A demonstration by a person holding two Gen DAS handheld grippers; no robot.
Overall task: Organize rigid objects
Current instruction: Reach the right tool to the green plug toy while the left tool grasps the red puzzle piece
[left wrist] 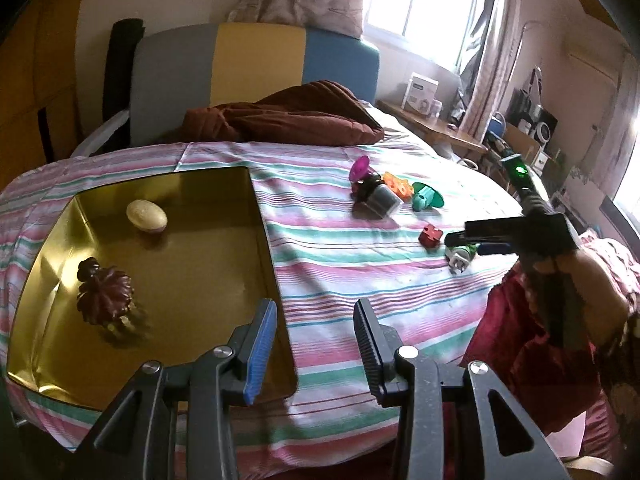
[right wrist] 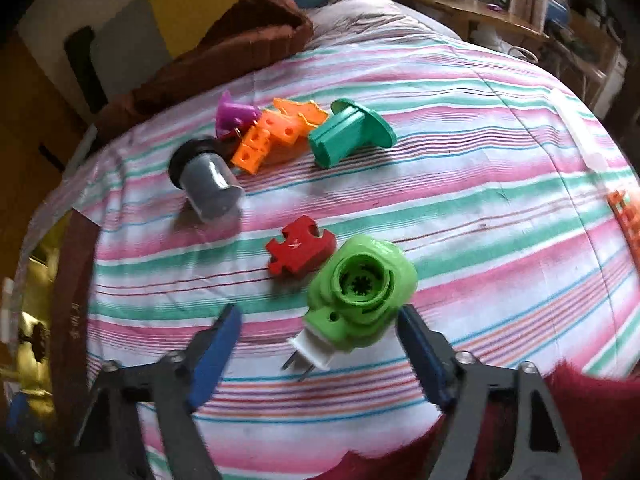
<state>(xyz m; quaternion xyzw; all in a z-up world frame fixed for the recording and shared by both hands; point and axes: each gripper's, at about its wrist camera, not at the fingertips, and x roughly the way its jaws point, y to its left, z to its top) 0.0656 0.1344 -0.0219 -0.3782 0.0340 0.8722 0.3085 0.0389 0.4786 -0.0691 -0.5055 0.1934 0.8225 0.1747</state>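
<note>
My right gripper [right wrist: 318,314] is open and straddles a green plug-in device [right wrist: 360,292] with a white pronged end, lying on the striped bedsheet; its pads stand clear of it. A red puzzle piece [right wrist: 300,250] lies just beyond. Farther off are a grey jar [right wrist: 210,184], orange pieces [right wrist: 276,132], a teal spool [right wrist: 348,132] and a purple piece [right wrist: 232,116]. My left gripper [left wrist: 316,308] is open and empty over the near right corner of a gold tin [left wrist: 224,264]. The tin holds a cream egg shape [left wrist: 147,216] and a dark red pumpkin shape [left wrist: 104,300].
A brown blanket [left wrist: 288,116] is bunched at the far side of the bed, before a grey, yellow and blue chair back [left wrist: 256,64]. A wooden shelf [left wrist: 432,124] with clutter stands at the right. Red cloth [left wrist: 520,340] lies at the near right. An orange item [right wrist: 624,216] sits at the right edge.
</note>
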